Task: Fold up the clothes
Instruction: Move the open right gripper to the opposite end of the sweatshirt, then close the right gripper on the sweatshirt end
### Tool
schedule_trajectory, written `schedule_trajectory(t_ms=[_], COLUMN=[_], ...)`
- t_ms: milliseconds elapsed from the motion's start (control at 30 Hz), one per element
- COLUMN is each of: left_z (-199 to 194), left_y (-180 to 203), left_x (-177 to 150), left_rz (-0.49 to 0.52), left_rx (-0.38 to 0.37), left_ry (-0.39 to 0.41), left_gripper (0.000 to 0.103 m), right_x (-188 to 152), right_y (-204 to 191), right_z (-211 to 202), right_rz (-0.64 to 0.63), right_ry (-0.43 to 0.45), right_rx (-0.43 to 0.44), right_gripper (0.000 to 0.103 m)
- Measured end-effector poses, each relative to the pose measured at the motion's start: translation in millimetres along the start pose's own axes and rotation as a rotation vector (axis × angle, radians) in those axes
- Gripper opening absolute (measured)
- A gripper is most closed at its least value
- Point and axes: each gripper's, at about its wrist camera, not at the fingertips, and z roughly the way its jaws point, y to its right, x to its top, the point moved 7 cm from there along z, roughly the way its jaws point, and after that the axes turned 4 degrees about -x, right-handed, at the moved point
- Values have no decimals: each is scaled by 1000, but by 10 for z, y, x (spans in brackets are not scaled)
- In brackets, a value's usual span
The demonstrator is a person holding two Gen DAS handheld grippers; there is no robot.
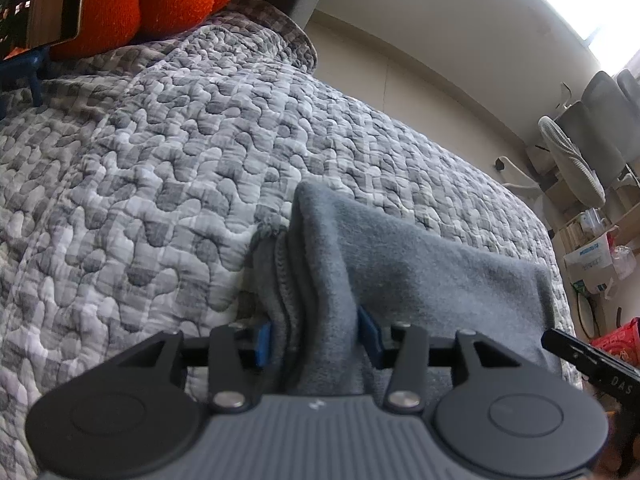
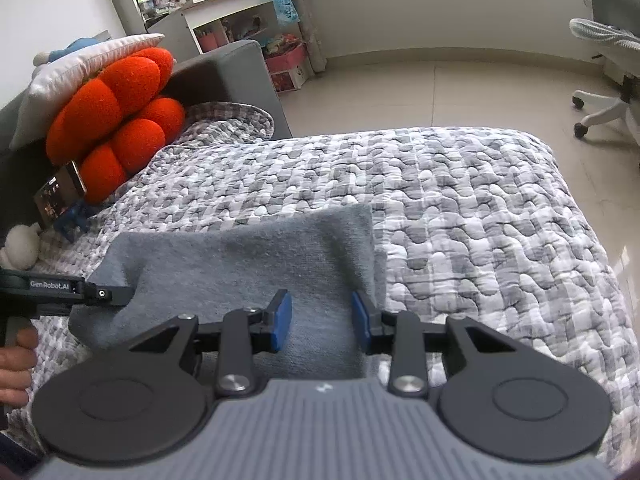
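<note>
A grey fleece garment (image 2: 248, 256) lies folded on the quilted bedspread (image 2: 480, 208). In the left wrist view a thick bunch of the garment (image 1: 320, 280) stands up between the blue pads (image 1: 262, 344), and my left gripper (image 1: 316, 340) is shut on its layered edge. From the right wrist view the left gripper's black finger (image 2: 108, 294) reaches into the garment's left corner. My right gripper (image 2: 322, 320) hovers open over the garment's near right part, nothing pinched between its pads. A black part of the right gripper (image 1: 580, 356) shows at the left view's right edge.
An orange plush cushion (image 2: 120, 120) and a white pillow (image 2: 80, 68) lean at the bed's head, with a phone on a blue stand (image 2: 60, 196) in front. A hand (image 2: 16, 360) holds the left tool. An office chair (image 2: 608, 60) and shelves (image 2: 240, 12) stand on the floor beyond.
</note>
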Motion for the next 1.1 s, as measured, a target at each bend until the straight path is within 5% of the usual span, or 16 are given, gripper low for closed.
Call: schedule_trajectory(t_ms=[800,1100], left_z=[11,15], left_y=[0,-6], left_x=[-15,-8], left_rz=[11,9], left_rx=[12,12], left_ry=[10,9], left_gripper=[49,50], right_x=[49,51], right_y=[306,403], right_z=[-23,-96], right_rz=[129,236], right_ry=[-9,-18], right_rx=[-60,54], right_gripper=[40,49])
